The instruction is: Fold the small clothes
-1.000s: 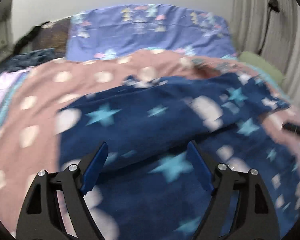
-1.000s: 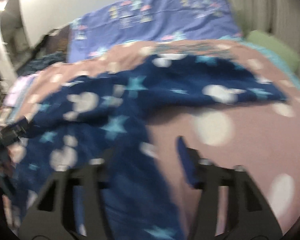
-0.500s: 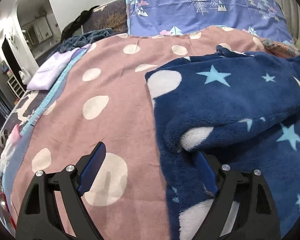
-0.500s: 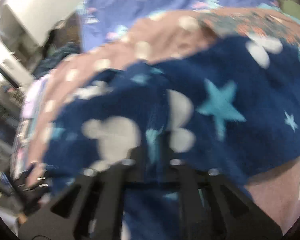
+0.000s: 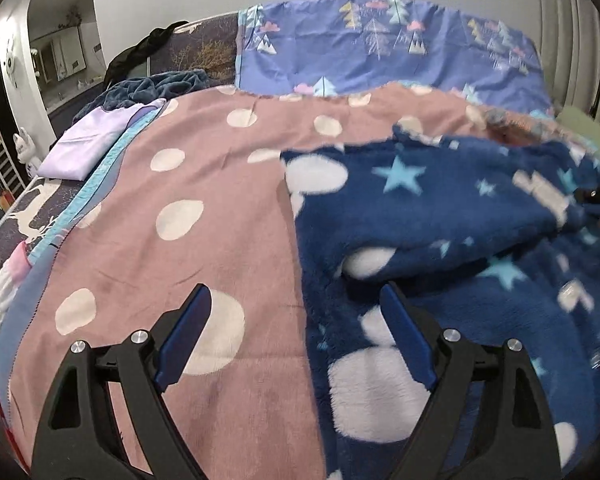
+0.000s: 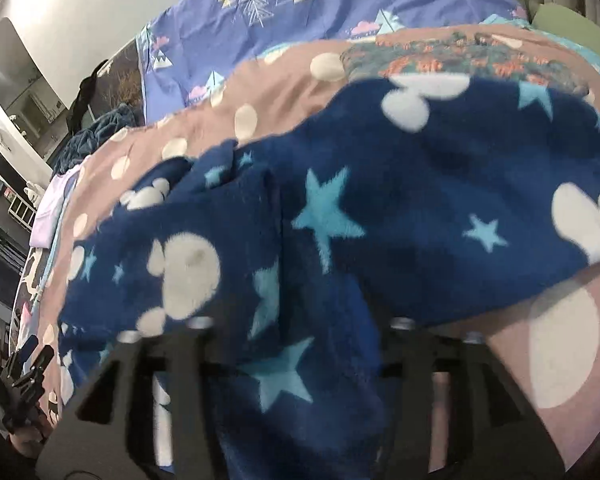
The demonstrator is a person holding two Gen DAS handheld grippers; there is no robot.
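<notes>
On pink dotted blanket [image 5: 220, 184]: navy star fleece [image 5: 440, 208], no readable writing; left hand-held gripper [image 5: 296, 328] wide, empty; right hand-held gripper [image 6: 300, 344] opening, fleece between.

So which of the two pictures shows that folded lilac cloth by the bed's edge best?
The left wrist view: the lilac cloth lies sharp and nearly whole beside the pink dotted blanket. The right wrist view shows only a small blurred sliver at its left edge.

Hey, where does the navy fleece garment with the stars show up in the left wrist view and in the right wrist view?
Left wrist view: the navy star garment fills the right half, one layer folded over another, on the pink dotted blanket.
Right wrist view: the navy star garment spreads across the centre.
Shared landmark: the purple tree-print pillow at the top of both.
</notes>
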